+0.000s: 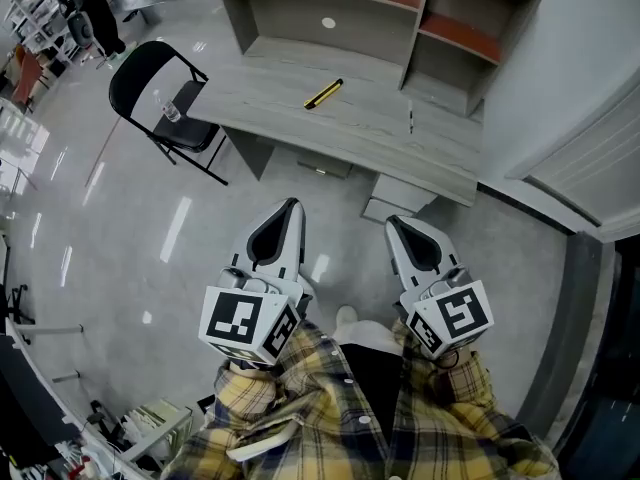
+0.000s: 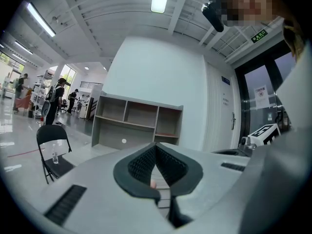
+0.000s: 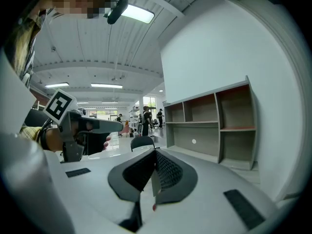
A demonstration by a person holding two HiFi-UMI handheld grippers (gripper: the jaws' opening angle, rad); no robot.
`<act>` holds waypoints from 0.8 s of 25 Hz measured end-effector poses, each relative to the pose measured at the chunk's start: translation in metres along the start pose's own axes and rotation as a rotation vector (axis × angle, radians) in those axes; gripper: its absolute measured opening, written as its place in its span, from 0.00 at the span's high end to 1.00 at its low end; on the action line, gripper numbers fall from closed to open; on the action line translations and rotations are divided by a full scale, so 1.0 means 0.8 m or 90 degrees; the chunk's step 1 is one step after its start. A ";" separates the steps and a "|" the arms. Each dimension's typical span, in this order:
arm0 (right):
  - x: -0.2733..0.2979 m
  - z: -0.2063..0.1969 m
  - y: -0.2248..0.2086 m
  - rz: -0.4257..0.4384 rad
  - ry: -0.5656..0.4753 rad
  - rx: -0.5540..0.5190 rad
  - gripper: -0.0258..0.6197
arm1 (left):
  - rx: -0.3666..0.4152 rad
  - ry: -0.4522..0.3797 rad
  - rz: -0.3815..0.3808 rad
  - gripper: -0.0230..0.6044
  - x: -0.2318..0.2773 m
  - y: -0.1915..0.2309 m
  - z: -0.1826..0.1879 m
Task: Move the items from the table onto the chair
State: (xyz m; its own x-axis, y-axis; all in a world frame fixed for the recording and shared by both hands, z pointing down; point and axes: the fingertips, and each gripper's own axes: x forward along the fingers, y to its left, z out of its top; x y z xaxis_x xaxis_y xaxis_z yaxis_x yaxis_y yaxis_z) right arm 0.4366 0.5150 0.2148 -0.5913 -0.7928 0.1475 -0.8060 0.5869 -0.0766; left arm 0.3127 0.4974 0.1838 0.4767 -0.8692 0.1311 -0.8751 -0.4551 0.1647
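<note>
A yellow and black knife-like tool (image 1: 323, 94) lies on the grey desk (image 1: 370, 133), and a thin dark pen (image 1: 410, 120) lies to its right. The black folding chair (image 1: 160, 96) stands left of the desk, with a small clear bottle (image 1: 171, 110) on its seat. Both grippers hang in front of the person, well short of the desk. My left gripper (image 1: 291, 205) is shut and holds nothing. My right gripper (image 1: 391, 222) is also shut and holds nothing. The left gripper view shows the chair (image 2: 52, 147) and bottle (image 2: 55, 157) far off.
A shelf unit (image 1: 400, 8) stands on the desk's back, with a small white round thing (image 1: 329, 23) in it. Drawer units (image 1: 398, 194) sit under the desk. A white door (image 1: 590, 158) is at the right. Racks and people stand far left (image 2: 56, 101).
</note>
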 end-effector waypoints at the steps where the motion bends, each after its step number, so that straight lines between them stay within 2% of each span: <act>1: 0.013 0.000 0.000 0.000 0.001 -0.002 0.93 | -0.001 0.001 -0.002 0.96 0.007 0.011 0.000; 6: 0.101 0.009 -0.001 -0.006 0.011 -0.018 0.94 | 0.000 0.006 -0.019 0.96 0.052 0.082 0.010; 13: 0.252 0.038 -0.003 -0.032 0.010 -0.016 0.93 | 0.020 0.030 -0.071 0.96 0.130 0.200 0.043; 20: 0.358 0.041 -0.016 -0.118 0.015 0.017 0.93 | 0.045 0.070 -0.128 0.96 0.194 0.303 0.051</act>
State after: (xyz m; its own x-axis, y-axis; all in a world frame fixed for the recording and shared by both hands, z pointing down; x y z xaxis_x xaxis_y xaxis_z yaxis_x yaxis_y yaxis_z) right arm 0.2763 0.2752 0.2260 -0.4326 -0.8824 0.1852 -0.9014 0.4268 -0.0724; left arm 0.1714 0.2441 0.2040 0.6453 -0.7349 0.2086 -0.7631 -0.6330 0.1305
